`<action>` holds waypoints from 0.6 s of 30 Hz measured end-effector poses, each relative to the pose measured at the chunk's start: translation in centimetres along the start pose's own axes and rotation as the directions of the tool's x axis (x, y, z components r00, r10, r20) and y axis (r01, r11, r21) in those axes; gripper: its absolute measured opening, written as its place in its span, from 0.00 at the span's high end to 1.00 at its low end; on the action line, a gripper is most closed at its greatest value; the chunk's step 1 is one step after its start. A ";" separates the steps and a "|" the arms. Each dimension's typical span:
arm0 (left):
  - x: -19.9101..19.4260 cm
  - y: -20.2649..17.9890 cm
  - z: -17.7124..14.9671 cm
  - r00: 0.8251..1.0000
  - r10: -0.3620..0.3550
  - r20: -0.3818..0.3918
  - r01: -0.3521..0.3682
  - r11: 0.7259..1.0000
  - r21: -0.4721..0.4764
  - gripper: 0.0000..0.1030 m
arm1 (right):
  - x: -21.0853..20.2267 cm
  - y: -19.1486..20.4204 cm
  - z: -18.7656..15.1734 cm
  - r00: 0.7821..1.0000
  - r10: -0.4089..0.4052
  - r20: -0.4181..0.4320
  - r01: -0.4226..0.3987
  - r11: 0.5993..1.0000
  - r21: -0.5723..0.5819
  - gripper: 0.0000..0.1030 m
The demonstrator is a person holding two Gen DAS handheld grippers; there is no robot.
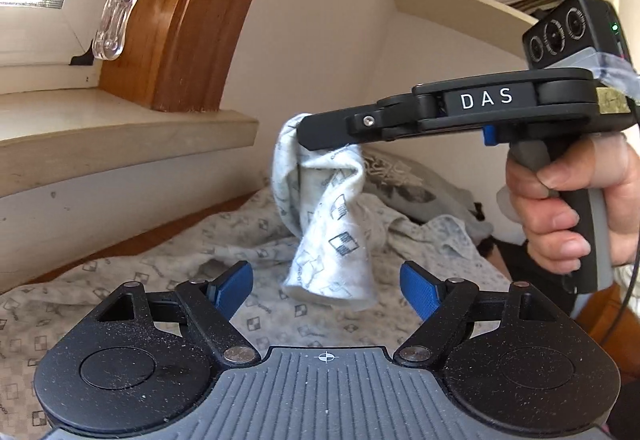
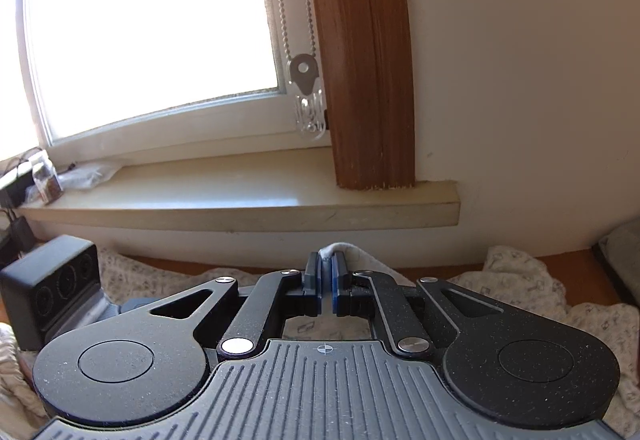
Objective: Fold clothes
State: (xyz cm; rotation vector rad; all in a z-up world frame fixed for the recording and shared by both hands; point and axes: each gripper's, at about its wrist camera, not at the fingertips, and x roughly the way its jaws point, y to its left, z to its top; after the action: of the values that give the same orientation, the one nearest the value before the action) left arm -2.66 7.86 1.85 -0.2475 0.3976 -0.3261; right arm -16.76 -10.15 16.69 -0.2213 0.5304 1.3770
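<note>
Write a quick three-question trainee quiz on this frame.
1. True or false: the right hand-held gripper is shut on the patterned garment.
2. The left hand-held gripper is: A) open and holding nothing, B) shut on the sleeve, C) out of view.
3. Fill in: the garment's free end hangs between the left gripper's blue ____.

Key: 1 true; 2 A; 3 pads.

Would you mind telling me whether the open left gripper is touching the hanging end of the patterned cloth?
Apart. In the left wrist view, the left gripper stands open, and the cloth's hanging end dangles beyond its blue pads, clear of both.
</note>
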 end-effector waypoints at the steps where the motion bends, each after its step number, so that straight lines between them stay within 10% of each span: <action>1: 0.0 0.0 0.0 1.000 -0.010 0.007 0.010 1.000 0.001 0.23 | 0.0 0.0 0.0 1.000 0.008 0.003 -0.008 1.000 0.006 0.95; 3: 0.1 0.2 0.0 1.000 -0.022 -0.005 0.022 1.000 -0.010 0.32 | 0.0 0.0 -0.2 1.000 0.021 0.007 -0.021 1.000 0.016 0.95; 7: 0.4 1.1 0.3 0.997 -0.050 -0.060 0.046 0.997 -0.068 0.87 | -0.3 -0.1 -0.9 0.999 0.038 0.012 -0.038 0.999 0.008 0.73; 9: 0.2 1.8 0.4 0.994 -0.069 -0.079 0.060 0.992 -0.112 0.93 | -1.2 -0.8 -1.5 0.999 0.014 0.032 -0.014 1.000 0.013 0.50; 18: -3.6 2.3 1.8 0.989 -0.040 -0.143 0.019 0.989 -0.148 0.93 | -2.2 -8.1 -7.6 0.949 -0.316 0.019 0.313 0.944 0.105 0.40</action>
State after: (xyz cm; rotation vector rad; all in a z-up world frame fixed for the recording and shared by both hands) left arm -4.47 11.57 4.01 -0.3747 0.5631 -0.3457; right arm -10.83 -17.09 9.93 -0.1904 0.5093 1.0385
